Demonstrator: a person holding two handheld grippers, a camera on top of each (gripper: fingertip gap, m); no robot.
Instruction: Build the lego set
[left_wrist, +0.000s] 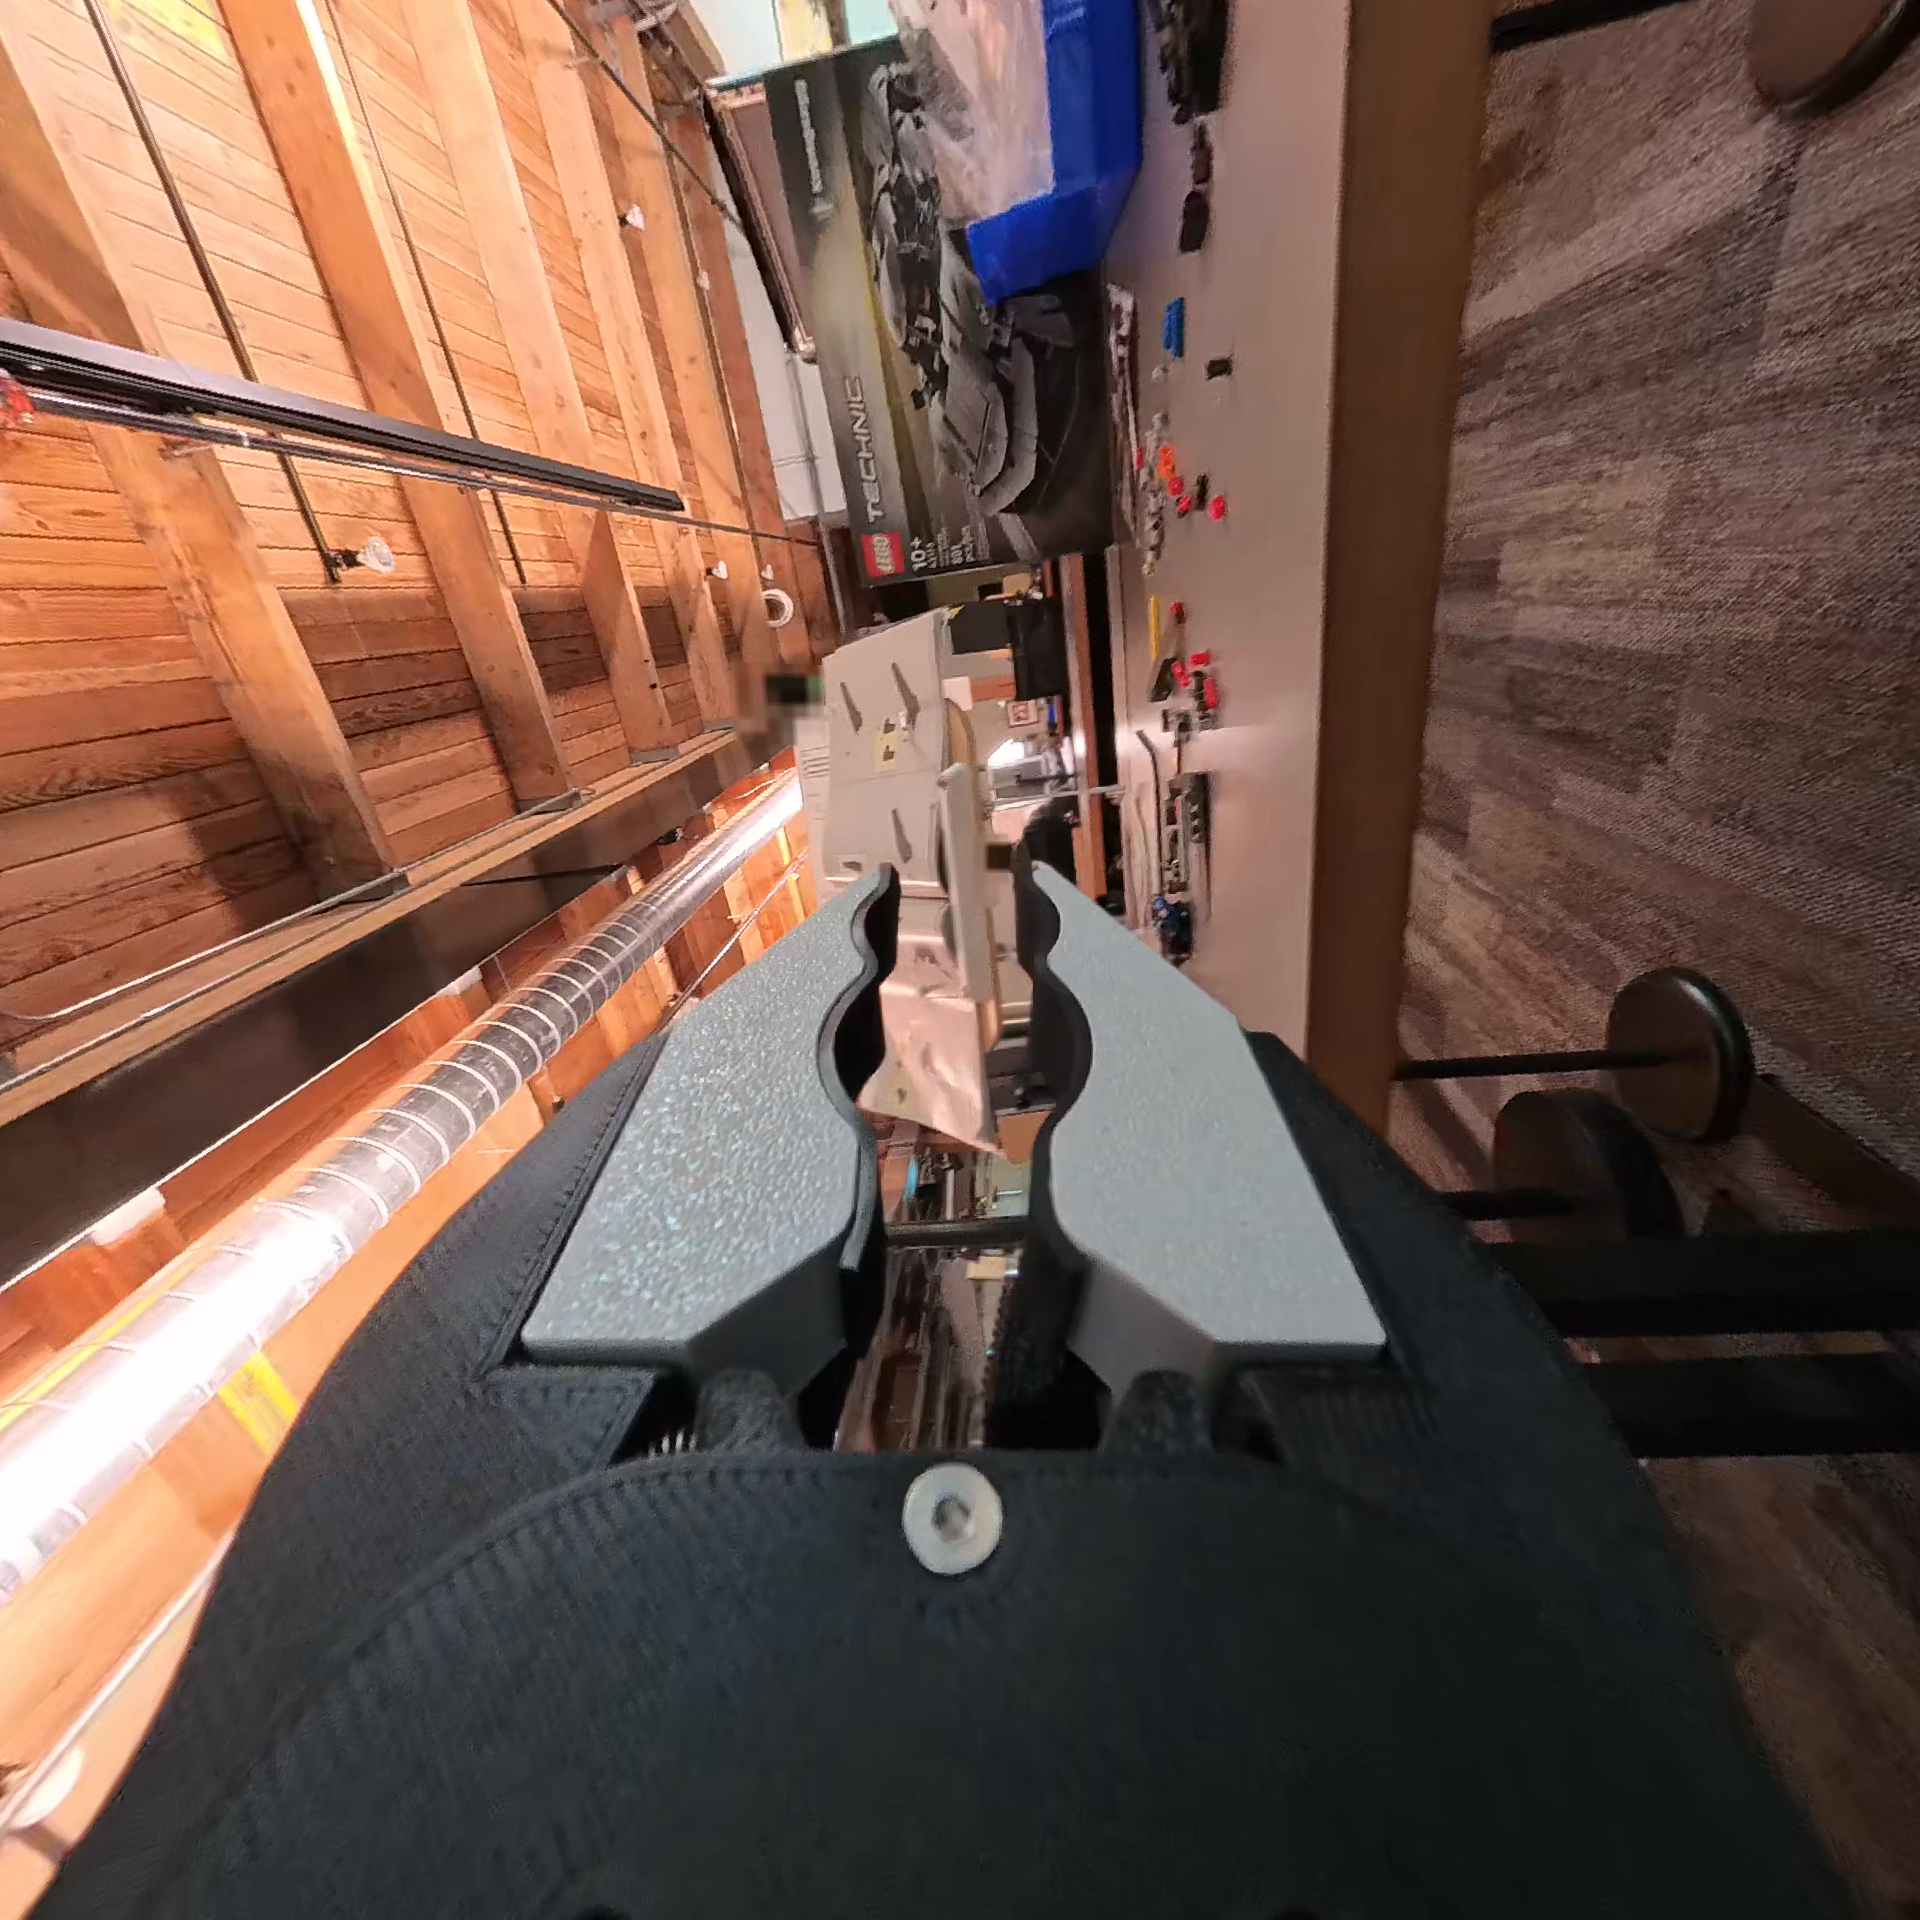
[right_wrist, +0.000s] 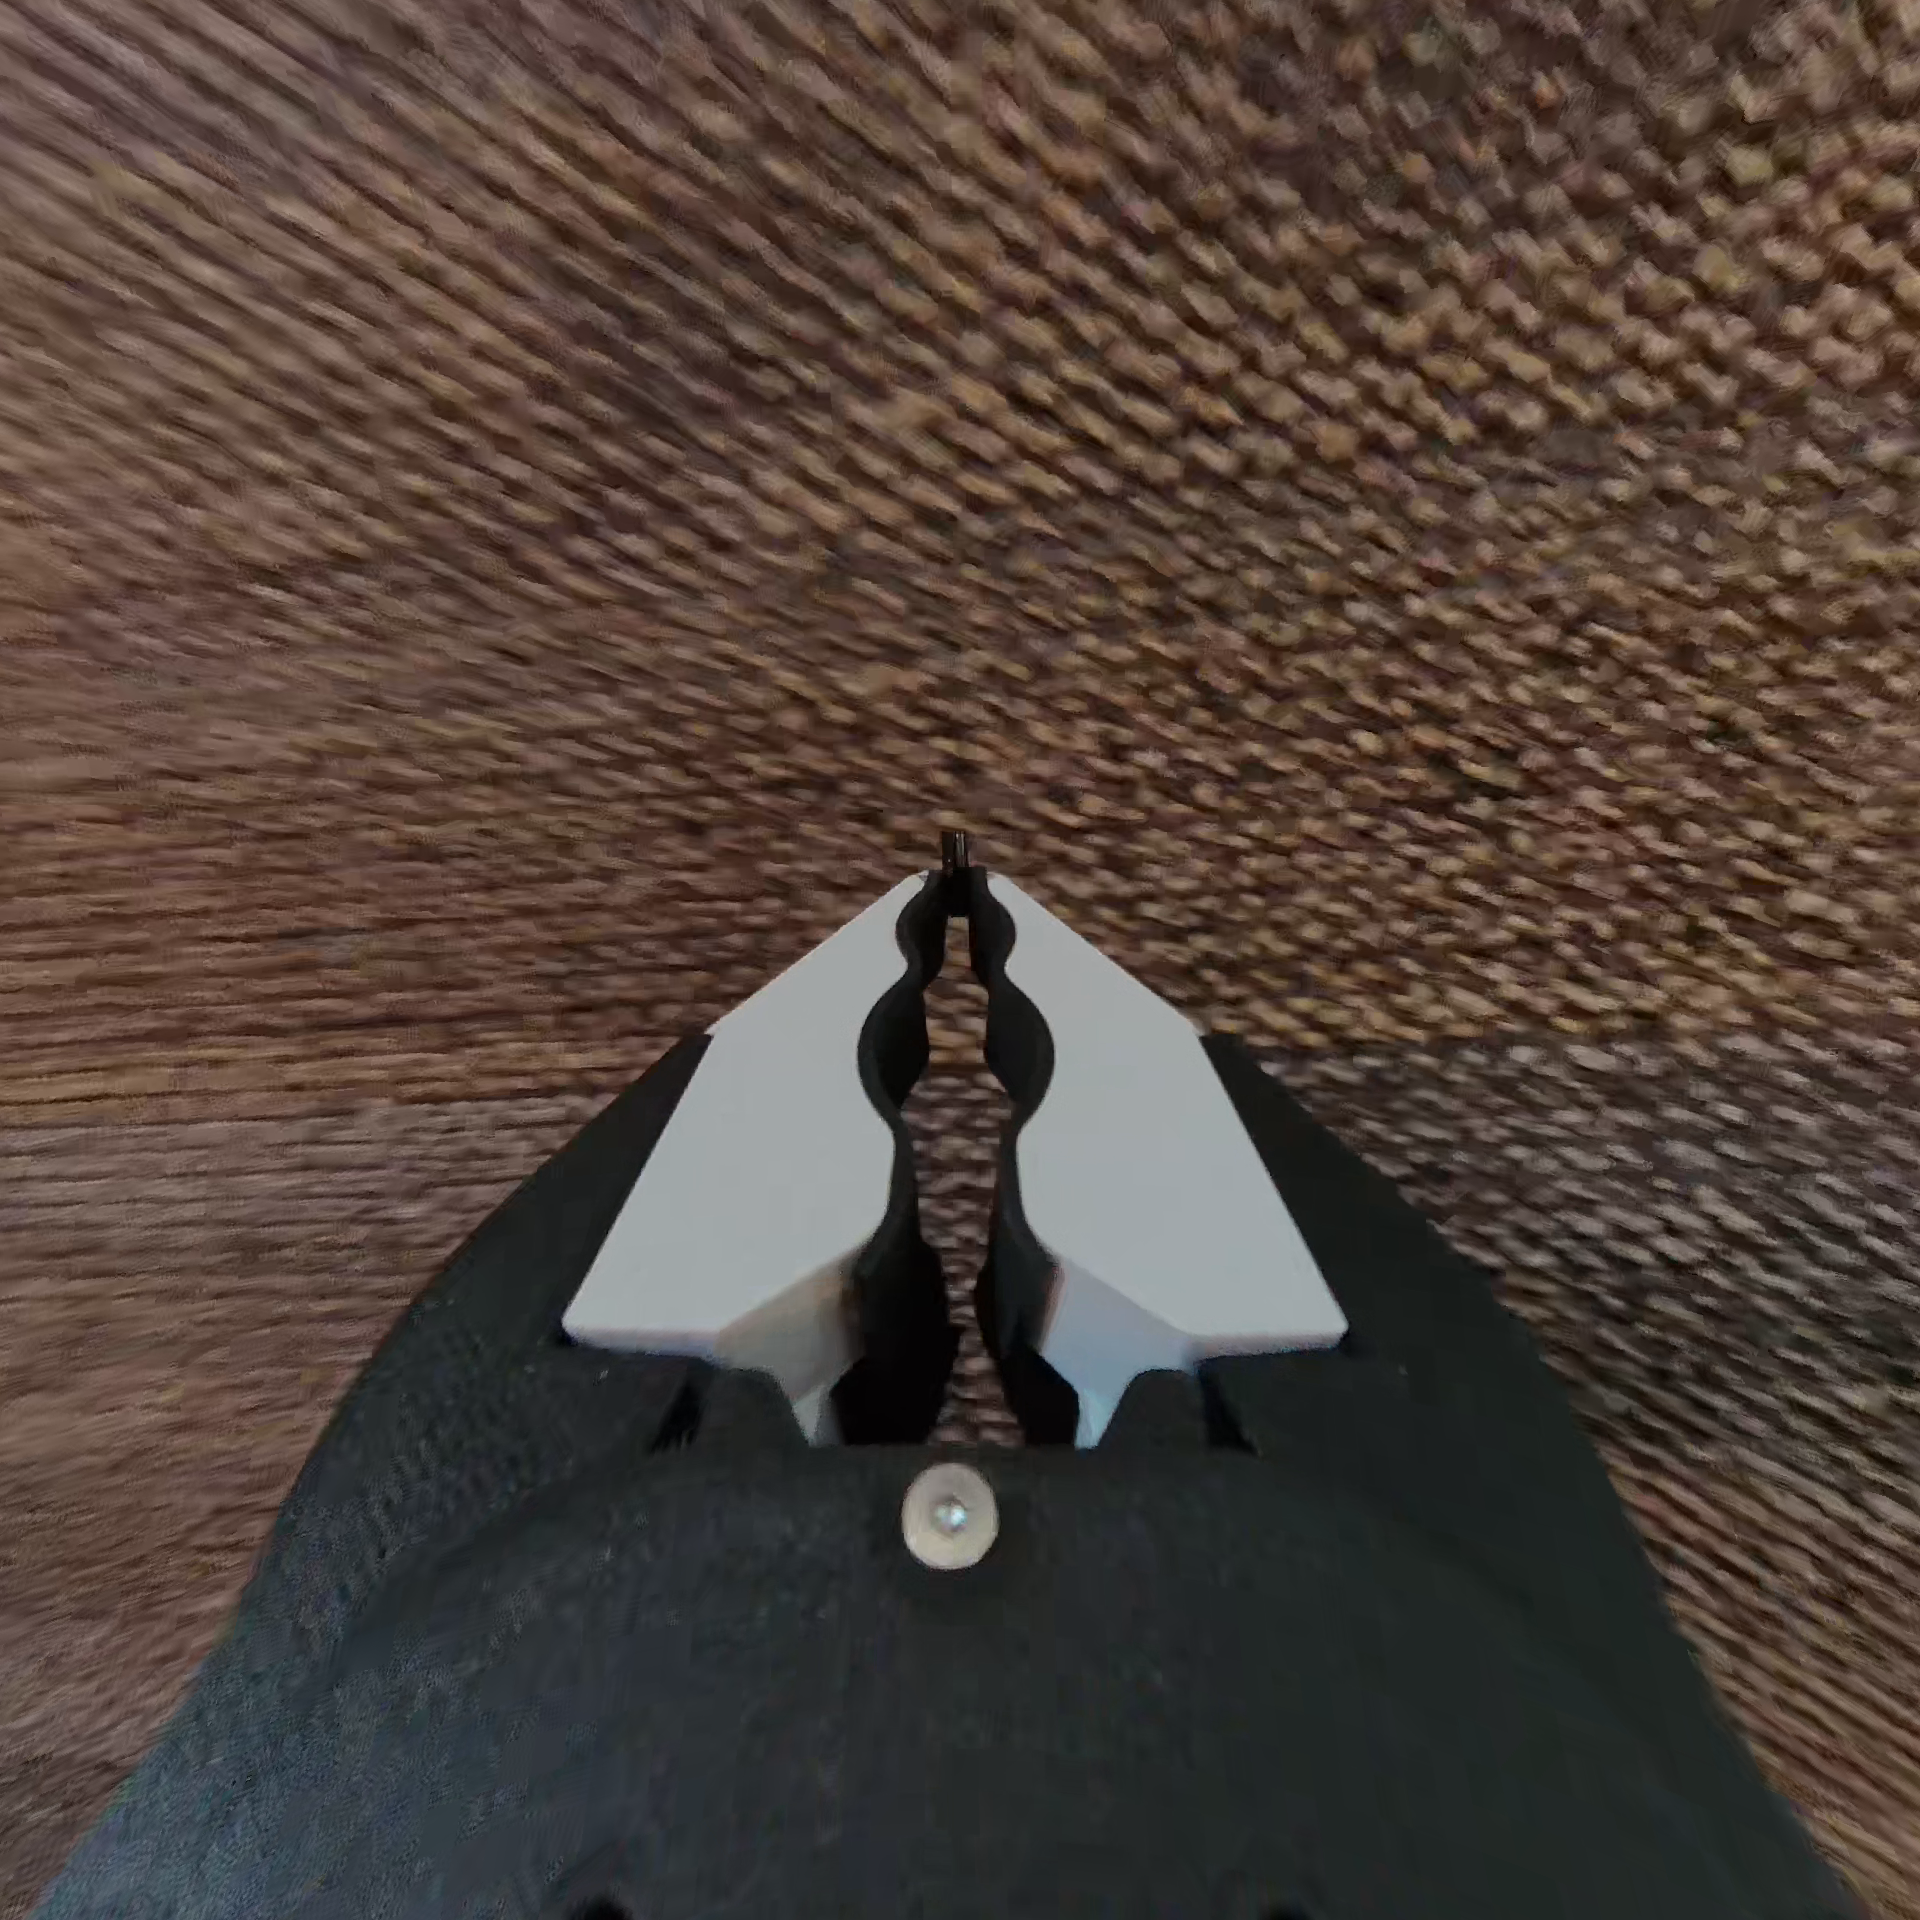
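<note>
In the right wrist view my right gripper (right_wrist: 956, 883) is shut on a small black pin (right_wrist: 954, 847). The pin sticks out past the fingertips, just above brown carpet (right_wrist: 1247, 416). In the left wrist view my left gripper (left_wrist: 956, 878) is rolled on its side and held in the air beside the table (left_wrist: 1278, 582). Its fingers stand apart and nothing is pressed between the pads. Loose red, black and blue Lego pieces (left_wrist: 1184, 488) and a small dark sub-assembly (left_wrist: 1184, 821) lie on the tabletop. The set's box (left_wrist: 935, 364) stands behind them.
A blue bin (left_wrist: 1070, 156) sits at the far end of the table. Round stool bases (left_wrist: 1673, 1049) and dark legs stand on the carpet (left_wrist: 1662, 520) by the table edge. White equipment (left_wrist: 883, 748) is in the background, with a wooden ceiling at the left. The gap from one gripper's tips to the other's is roughly 145 cm.
</note>
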